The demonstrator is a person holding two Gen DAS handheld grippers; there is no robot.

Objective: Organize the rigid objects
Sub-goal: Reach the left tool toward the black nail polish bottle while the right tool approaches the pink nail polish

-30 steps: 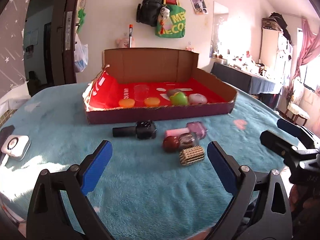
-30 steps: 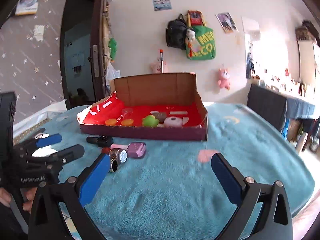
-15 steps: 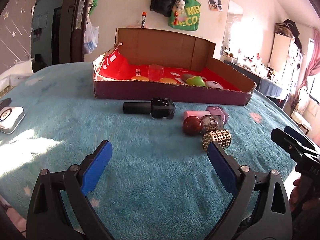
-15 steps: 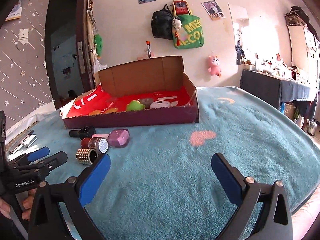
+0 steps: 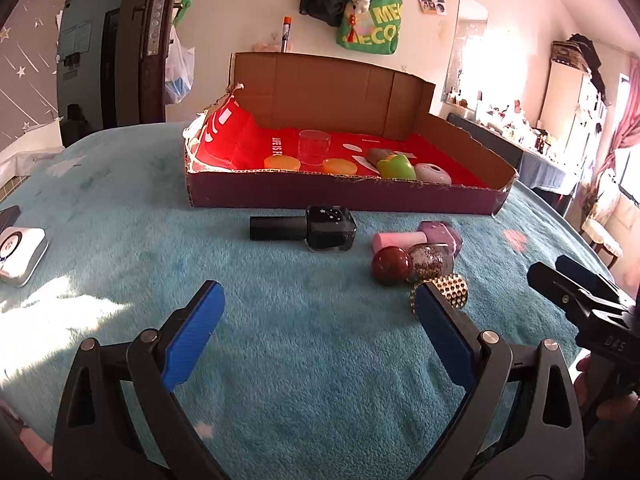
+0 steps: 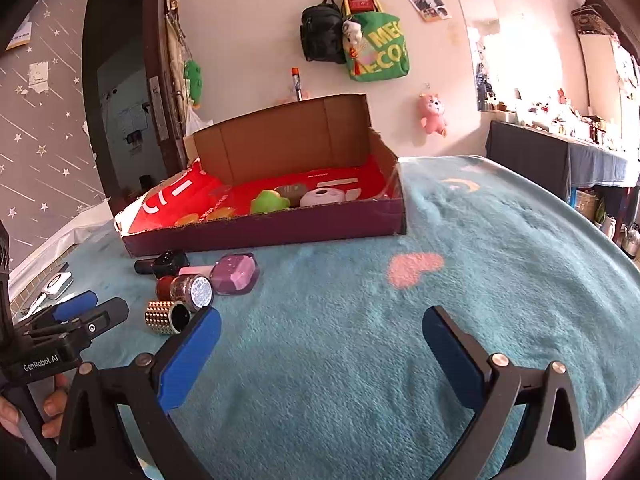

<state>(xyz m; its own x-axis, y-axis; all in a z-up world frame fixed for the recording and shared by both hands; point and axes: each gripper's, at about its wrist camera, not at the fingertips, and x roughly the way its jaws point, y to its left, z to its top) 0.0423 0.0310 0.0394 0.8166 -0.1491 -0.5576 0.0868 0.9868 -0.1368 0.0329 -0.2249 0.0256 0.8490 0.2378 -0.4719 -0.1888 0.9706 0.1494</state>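
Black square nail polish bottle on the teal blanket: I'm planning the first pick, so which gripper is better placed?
Probably left. The black square nail polish bottle lies straight ahead of the open left gripper; the open right gripper faces bare blanket.

Surface (image 5: 320, 360) covered with teal plush cloth; pink heart patch (image 6: 416, 270) on its right side. Open cardboard box (image 5: 344, 200) with red lining sits toward the far side. In front of it, lying on the cloth: black nail polish bottle (image 5: 312, 228); beside it a cluster of pink-capped purple bottle (image 5: 424, 236), red-capped glitter bottle (image 5: 412, 266), gold studded cylinder (image 5: 452, 286). White flat case (image 5: 20, 254) at left edge.
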